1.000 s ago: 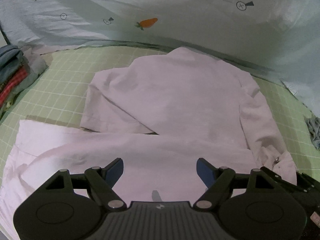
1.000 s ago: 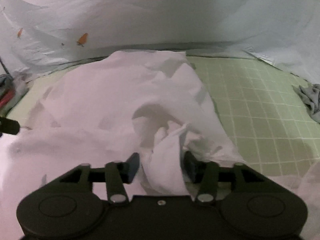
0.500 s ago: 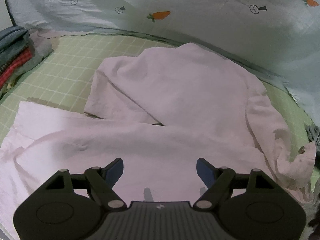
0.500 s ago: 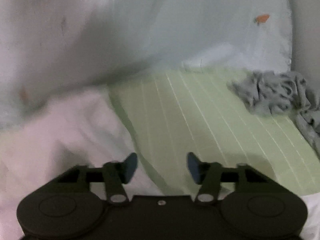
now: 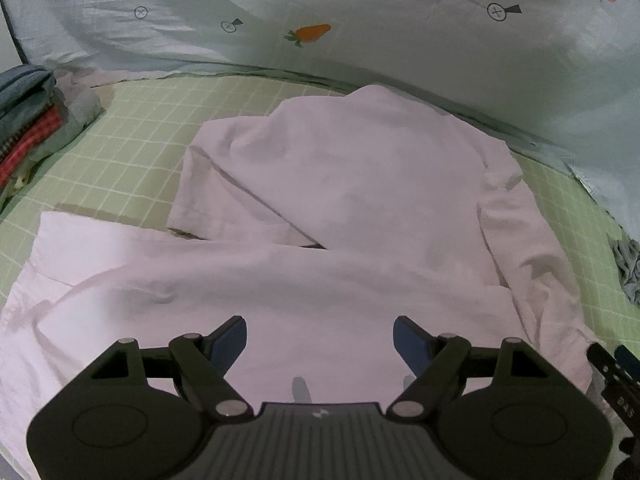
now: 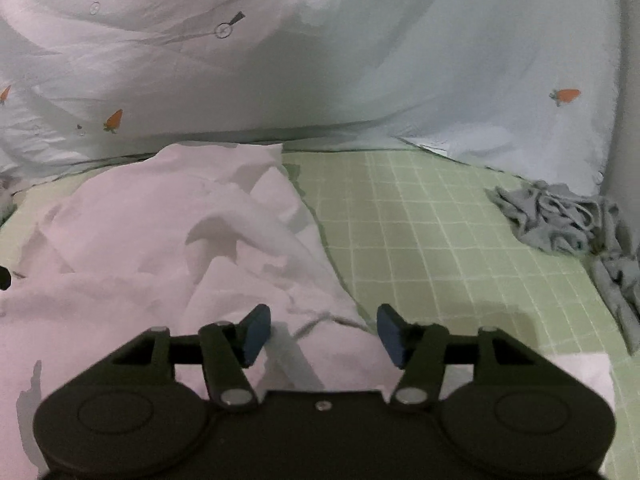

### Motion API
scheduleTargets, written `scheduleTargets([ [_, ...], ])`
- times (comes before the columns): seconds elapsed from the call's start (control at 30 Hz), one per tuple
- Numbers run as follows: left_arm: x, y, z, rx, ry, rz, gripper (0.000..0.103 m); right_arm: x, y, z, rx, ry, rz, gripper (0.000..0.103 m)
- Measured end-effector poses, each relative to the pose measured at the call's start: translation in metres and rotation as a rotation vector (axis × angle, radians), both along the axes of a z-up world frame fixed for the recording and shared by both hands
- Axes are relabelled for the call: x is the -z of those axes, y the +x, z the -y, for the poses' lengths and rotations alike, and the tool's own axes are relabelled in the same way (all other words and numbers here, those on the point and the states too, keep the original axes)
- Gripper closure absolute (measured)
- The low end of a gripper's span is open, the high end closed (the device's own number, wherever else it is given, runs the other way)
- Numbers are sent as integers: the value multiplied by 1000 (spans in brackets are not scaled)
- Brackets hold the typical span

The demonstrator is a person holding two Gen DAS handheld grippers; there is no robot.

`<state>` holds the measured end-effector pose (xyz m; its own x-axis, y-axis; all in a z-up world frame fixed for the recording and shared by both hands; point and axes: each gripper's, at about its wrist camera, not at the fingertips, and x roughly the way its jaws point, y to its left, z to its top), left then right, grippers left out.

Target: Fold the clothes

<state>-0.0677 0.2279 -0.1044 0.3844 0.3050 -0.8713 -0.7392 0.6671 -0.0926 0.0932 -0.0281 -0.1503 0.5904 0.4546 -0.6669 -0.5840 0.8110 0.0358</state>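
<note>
A pale pink shirt (image 5: 360, 184) lies spread on the green checked sheet (image 5: 132, 140). One sleeve is folded across its left side, and the lower part is folded over toward me. My left gripper (image 5: 320, 332) hovers open over that near part, with nothing between its blue pads. In the right wrist view the shirt (image 6: 160, 240) is rumpled along its right edge, where a loose sleeve lies in folds. My right gripper (image 6: 324, 320) is above that edge with its jaws opening. The cloth lies under the gap and the pads do not press on it.
A stack of folded clothes (image 5: 28, 120) sits at the far left. A crumpled grey garment (image 6: 560, 220) lies at the right on the sheet (image 6: 440, 240). A light blue quilt with carrot prints (image 5: 360, 20) rises along the back.
A second ago my right gripper held a bunch of the shirt's sleeve; it has let go, swung right and back, and the sleeve now lies on the shirt's right edge. The left gripper stayed open.
</note>
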Motion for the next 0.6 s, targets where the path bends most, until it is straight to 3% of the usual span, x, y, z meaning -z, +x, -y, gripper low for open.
scheduleTargets([
  [0.33,-1,3,5,30,9,-7,22,-7,26,32,130,358,-332,56],
  [0.5,1,3,5,25,3,-10,22,9,32,27,189,336,-445,61],
  [0.6,1,2,5,27,5,-8,22,16,36,33,240,389,-507,61],
])
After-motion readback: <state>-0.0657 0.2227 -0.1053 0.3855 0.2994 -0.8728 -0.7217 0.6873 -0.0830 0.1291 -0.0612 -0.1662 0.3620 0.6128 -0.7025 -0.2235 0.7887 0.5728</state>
